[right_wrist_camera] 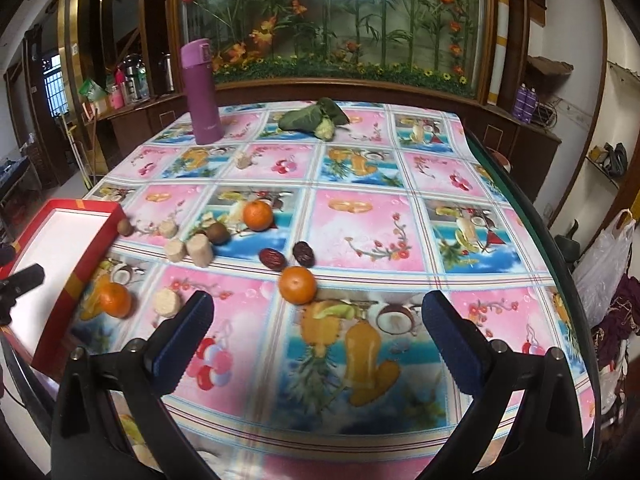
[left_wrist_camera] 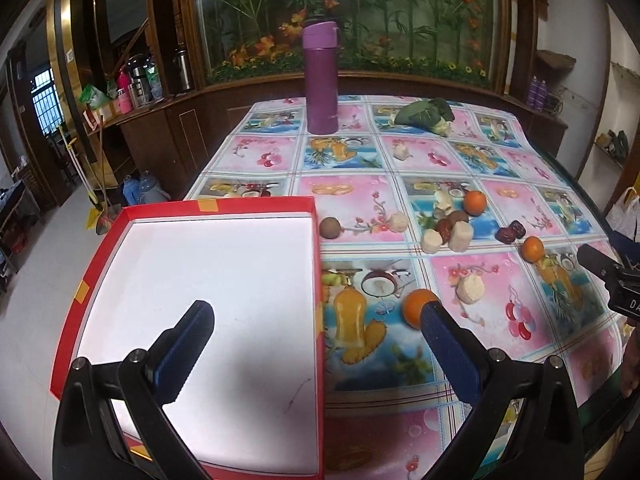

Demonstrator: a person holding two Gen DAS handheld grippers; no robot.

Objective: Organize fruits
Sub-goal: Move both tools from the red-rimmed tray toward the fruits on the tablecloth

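Note:
A red box [left_wrist_camera: 224,205] with a white inside sits at the table's left edge; in the right wrist view the red box [right_wrist_camera: 64,292] lies far left. My left gripper [left_wrist_camera: 316,316] hovers open over its right wall, nothing between the fingers. An orange [left_wrist_camera: 414,307] peeks from behind its right fingertip. Two more oranges [left_wrist_camera: 475,202] [left_wrist_camera: 533,249], red dates [left_wrist_camera: 510,232], a brown round fruit [left_wrist_camera: 330,227] and pale cut chunks [left_wrist_camera: 460,236] are scattered mid-table. My right gripper [right_wrist_camera: 316,312] stands open above the cloth, just short of an orange [right_wrist_camera: 297,284].
A purple flask [left_wrist_camera: 321,80] stands upright at the table's far side, and a leafy green vegetable [left_wrist_camera: 426,114] lies to its right. The table's right edge [right_wrist_camera: 560,264] curves close by, with a white plastic bag [right_wrist_camera: 604,264] beyond it. The other gripper's black tip [left_wrist_camera: 600,264] shows at right.

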